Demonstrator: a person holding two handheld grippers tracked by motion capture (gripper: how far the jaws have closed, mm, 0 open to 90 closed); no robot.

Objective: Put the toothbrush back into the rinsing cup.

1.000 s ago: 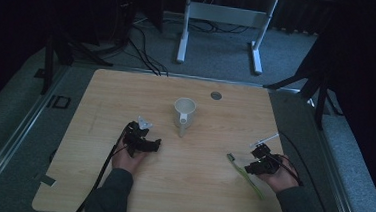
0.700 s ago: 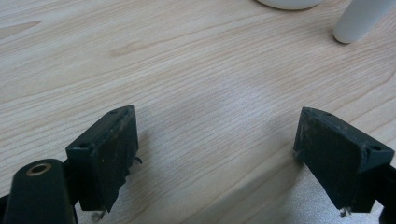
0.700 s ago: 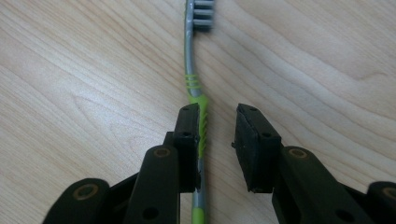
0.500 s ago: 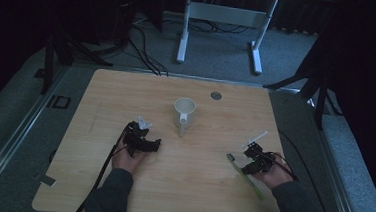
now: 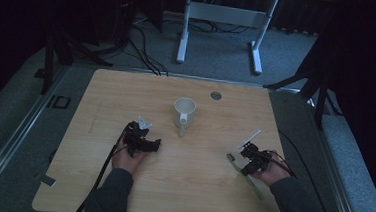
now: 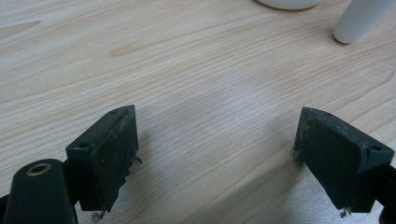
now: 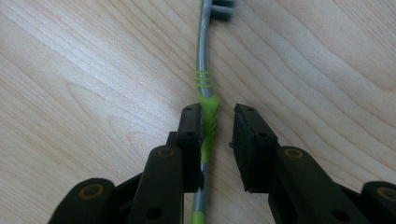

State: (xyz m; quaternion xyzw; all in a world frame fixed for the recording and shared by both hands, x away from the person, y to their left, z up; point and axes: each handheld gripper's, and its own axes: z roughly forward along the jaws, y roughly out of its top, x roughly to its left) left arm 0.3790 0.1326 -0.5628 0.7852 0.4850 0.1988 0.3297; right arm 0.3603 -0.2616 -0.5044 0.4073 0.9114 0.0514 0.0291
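**Right hand-held gripper closing around a toothbrush on the table**

The wooden table (image 5: 126, 96) fills the middle of the high view, pale and lengthwise-grained, with a small dark round fitting (image 5: 216, 95) set in it near the far edge. At its centre stands a white mug (image 5: 184, 111), its handle turned toward the person.

The person's left forearm comes in from the near edge; the left hand-held gripper (image 5: 145, 144) rests low over the table, to the left of the mug and a little nearer the person. In the left gripper view its jaws stand wide apart with only bare wood between them, and the mug's white handle (image 6: 358, 18) shows ahead at the upper right.

The right hand-held gripper (image 5: 249, 158) sits near the table's right front corner. Its jaws have just been closing and stand narrowly apart astride the toothbrush (image 7: 207, 88). In the right gripper view one pad lies against the green grip of the handle, while a gap remains at the other pad.

The toothbrush, grey and lime green, lies flat on the table with its bristled head (image 7: 223, 10) pointing away from the gripper.
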